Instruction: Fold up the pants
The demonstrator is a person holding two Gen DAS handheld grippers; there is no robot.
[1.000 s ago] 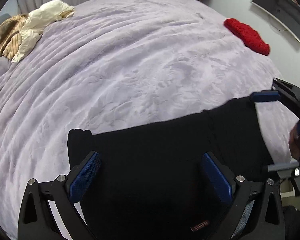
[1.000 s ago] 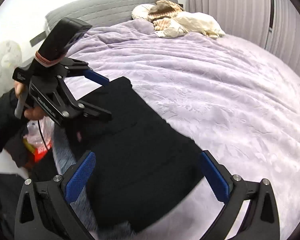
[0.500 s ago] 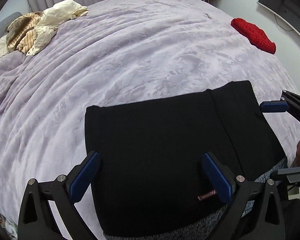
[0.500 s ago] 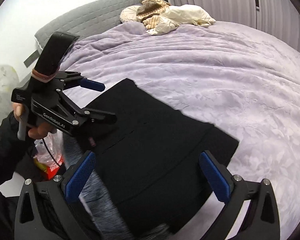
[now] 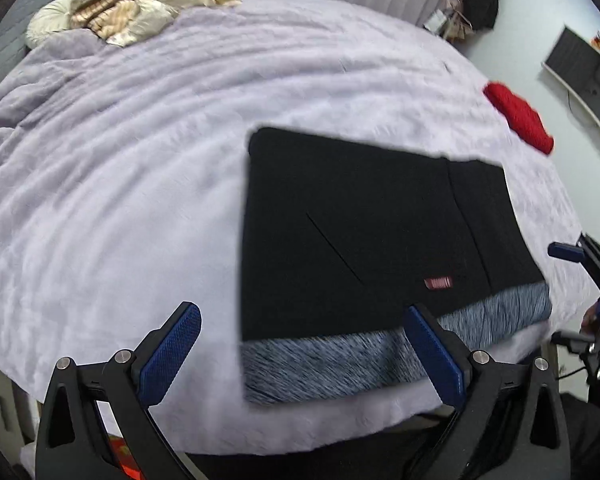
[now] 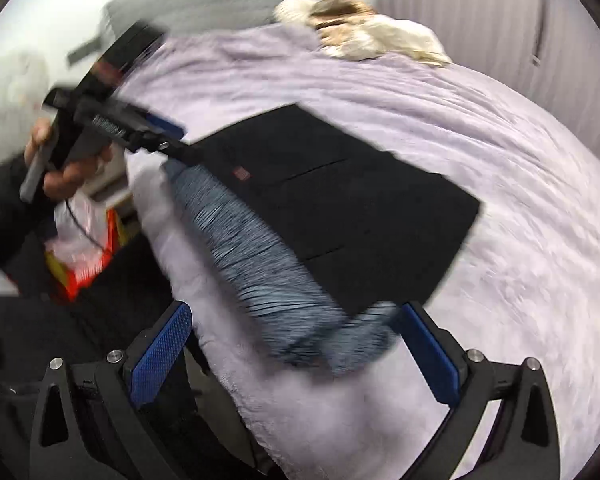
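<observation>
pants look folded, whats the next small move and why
Probably draw both tongs back and stop. The black pants with the grey heathered waistband lie flat as a neat rectangle on the lilac plush blanket, and the left tongs and right tongs are open, holding nothing.

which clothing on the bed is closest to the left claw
The folded black pants with the grey waistband, lying just ahead of the left claw. The red garment and the cream pile lie farther away.
</observation>
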